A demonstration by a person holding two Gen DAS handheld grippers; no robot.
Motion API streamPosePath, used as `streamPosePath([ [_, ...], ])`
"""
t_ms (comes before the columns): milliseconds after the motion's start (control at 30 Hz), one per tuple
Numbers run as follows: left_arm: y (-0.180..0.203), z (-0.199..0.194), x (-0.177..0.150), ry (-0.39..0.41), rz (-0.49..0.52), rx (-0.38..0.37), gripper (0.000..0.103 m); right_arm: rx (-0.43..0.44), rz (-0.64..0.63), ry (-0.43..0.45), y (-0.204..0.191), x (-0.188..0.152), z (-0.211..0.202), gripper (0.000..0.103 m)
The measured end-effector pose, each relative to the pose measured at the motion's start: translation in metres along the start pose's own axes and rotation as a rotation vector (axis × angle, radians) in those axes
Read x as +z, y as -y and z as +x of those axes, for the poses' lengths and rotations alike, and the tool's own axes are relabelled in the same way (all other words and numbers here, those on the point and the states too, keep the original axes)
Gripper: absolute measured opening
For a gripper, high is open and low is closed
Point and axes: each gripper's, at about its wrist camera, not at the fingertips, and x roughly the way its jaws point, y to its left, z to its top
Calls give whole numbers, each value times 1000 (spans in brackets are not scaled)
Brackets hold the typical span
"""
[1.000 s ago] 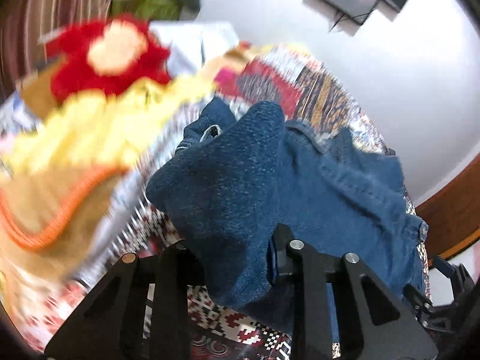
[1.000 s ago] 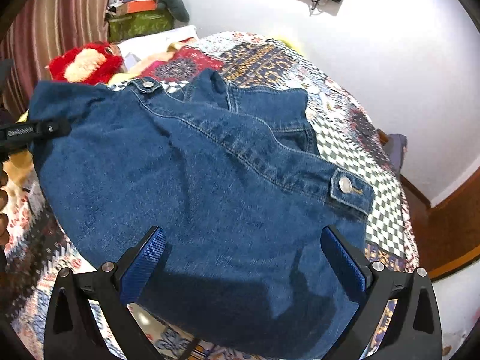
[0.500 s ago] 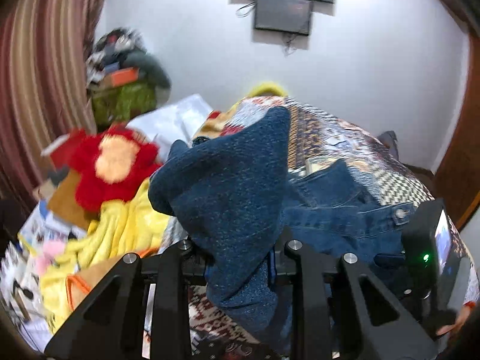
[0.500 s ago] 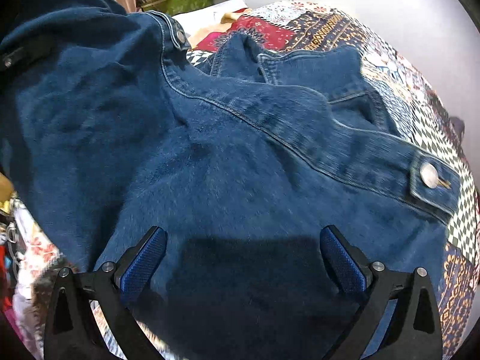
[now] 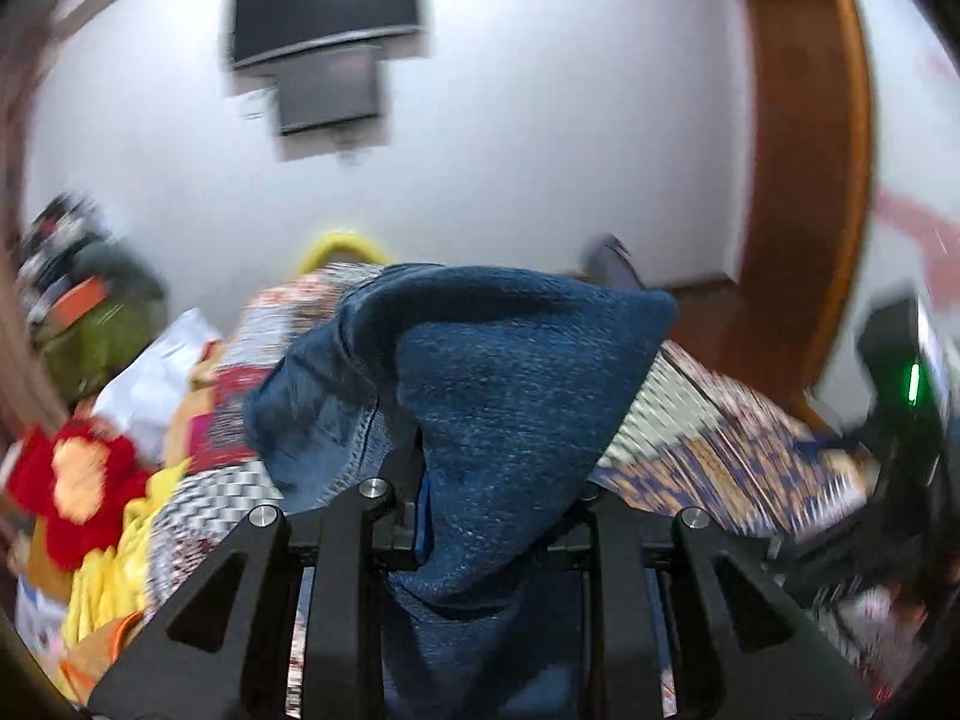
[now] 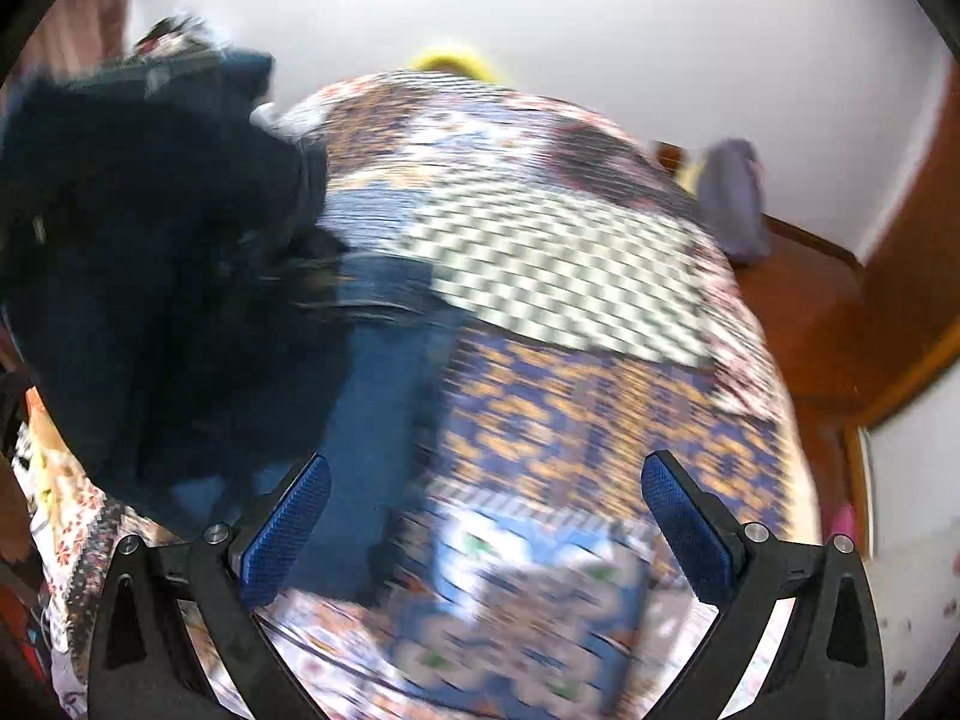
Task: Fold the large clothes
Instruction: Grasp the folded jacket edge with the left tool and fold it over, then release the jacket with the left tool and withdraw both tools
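My left gripper (image 5: 498,504) is shut on a thick fold of the blue denim jacket (image 5: 510,384) and holds it up over the bed; the cloth bulges above the jaws and hangs below them. In the right wrist view the jacket (image 6: 156,252) hangs dark and blurred at the left, with a lighter part trailing on the bedspread (image 6: 570,264). My right gripper (image 6: 486,516) stands wide open over the patterned bedspread, nothing between its blue pads (image 6: 288,531). The other gripper's body shows at the right edge of the left wrist view.
A red and yellow plush toy (image 5: 78,480) and yellow cloth lie at the bed's left side. A wall television (image 5: 324,6) hangs ahead. A wooden door frame (image 5: 804,180) and wooden floor (image 6: 804,312) border the bed's right side.
My left gripper has lifted and rolled with the jacket fold, so the wall now fills its view. My right gripper has swung right, off the jacket, over bare bedspread.
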Motion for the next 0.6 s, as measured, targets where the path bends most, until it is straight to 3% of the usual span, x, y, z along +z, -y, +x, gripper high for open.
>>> streamPosePath([
  [100,47,16,-27,-68,138,-35,23,-30,45,-10,29,-16,-11,103],
  [200,76,35,-60,-188,219,-73,23,-43,80,-18,44,-31,-18,103],
  [267,84,42,-80,-260,258,-85,23,-50,88,-20,48,-39,-22,103],
  [333,88,42,-91,-281,286,-79,23,-53,91,-15,54,-46,-29,103],
  [433,89,34,-94,-290,313,-72,24,-58,87,-14,55,-49,-32,103],
  [600,76,28,-92,-354,285,-122,29,-52,86,2,51,-50,-42,103],
])
